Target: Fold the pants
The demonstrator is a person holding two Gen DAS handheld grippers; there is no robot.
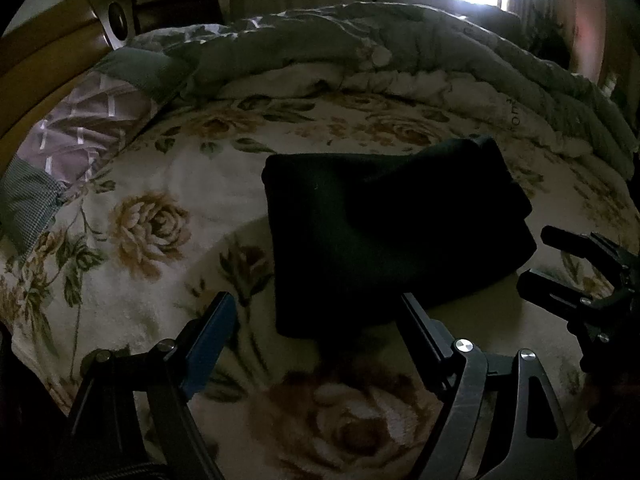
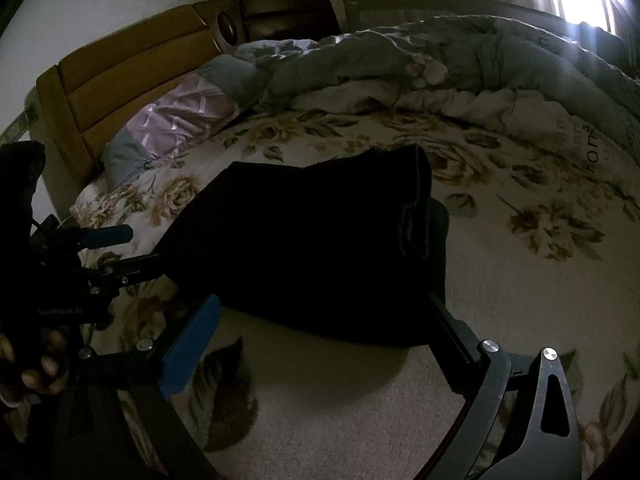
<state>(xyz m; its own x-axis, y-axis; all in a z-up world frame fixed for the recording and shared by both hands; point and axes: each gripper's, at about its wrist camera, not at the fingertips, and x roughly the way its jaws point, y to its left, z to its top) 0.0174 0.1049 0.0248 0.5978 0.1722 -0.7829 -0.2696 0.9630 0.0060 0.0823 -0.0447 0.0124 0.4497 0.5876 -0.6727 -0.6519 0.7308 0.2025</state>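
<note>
2 wide-open grippers, left gripper (image 1: pixel 320 312) and right gripper (image 2: pixel 324 312), flank folded pants (image 1: pixel 384 232).

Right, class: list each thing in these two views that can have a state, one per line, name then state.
pants: folded into a compact dark bundle, lying on the bedspread, held by neither gripper
left gripper: open, empty, just short of the pants
right gripper: open, empty, at the near edge of the pants
duvet: bunched up along the far side
bedspread: spread flat
</note>
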